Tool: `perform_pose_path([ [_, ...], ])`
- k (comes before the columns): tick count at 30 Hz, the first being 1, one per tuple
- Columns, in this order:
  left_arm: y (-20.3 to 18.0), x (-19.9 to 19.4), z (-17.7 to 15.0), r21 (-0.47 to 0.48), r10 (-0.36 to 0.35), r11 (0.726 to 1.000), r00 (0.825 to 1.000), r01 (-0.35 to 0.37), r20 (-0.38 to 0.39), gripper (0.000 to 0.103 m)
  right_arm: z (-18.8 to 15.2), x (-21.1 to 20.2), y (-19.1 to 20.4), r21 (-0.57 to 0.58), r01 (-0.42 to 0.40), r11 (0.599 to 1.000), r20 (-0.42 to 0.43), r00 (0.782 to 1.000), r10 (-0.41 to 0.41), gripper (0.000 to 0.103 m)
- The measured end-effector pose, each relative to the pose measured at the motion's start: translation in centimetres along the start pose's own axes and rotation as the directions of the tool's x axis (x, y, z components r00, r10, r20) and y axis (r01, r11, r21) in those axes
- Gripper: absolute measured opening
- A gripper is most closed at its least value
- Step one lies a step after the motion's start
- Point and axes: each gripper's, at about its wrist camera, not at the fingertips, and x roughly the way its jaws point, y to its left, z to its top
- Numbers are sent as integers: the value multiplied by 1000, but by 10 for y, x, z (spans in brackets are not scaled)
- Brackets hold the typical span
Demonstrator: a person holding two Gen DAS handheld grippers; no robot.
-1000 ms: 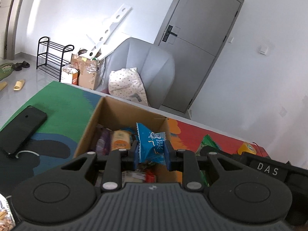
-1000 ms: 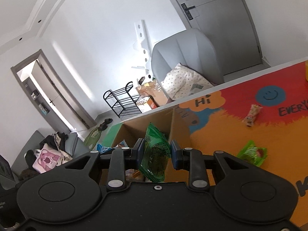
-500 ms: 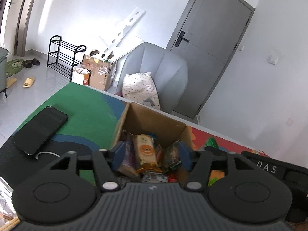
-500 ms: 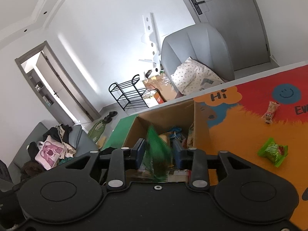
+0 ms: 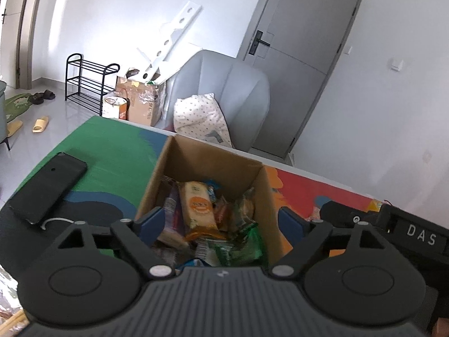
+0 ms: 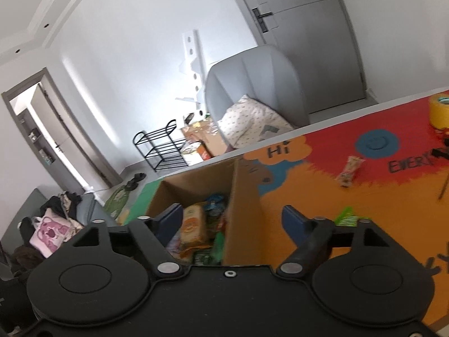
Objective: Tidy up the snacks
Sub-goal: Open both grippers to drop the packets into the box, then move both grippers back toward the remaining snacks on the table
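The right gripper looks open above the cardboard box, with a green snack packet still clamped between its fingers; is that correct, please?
Not quite. The right gripper is open above the cardboard box, but it holds nothing, as the right wrist view shows; a green snack packet lies in the box.

A black phone (image 5: 47, 184) lies on the colourful mat (image 5: 112, 151).

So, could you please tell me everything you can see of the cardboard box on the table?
The cardboard box is plain brown corrugated card, open at the top, with no flaps visible. It stands upright on the colourful table mat, near the table's far edge. Inside lies a loose heap of snack packets, among them an orange-and-cream packet on top and a green packet nearer the cameras. Both grippers, left and right, hover open above it without touching it.
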Motion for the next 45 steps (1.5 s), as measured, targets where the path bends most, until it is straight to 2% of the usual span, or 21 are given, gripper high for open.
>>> perform_pose_path([
  [3, -11, 3, -2, 19, -5, 1000, 1000, 5, -3, 88, 1, -5, -13, 23, 20, 1000, 7, 1000, -21, 90],
  [10, -31, 14, -6, 30, 0, 1000, 1000, 1, -28, 92, 1, -14, -41, 63, 65, 996, 18, 998, -66, 97],
  [30, -95, 43, -25, 108, -53, 992, 997, 59, -64, 92, 2, -34, -118, 148, 163, 975, 48, 984, -171, 99],
  [40, -125, 58, -32, 166, -83, 981, 994, 95, -77, 92, 1, -33, -150, 181, 188, 965, 37, 980, -198, 99],
  [45, -136, 72, -38, 170, -102, 978, 989, 119, -106, 90, 1, -32, -165, 199, 187, 962, 37, 979, -199, 99],
])
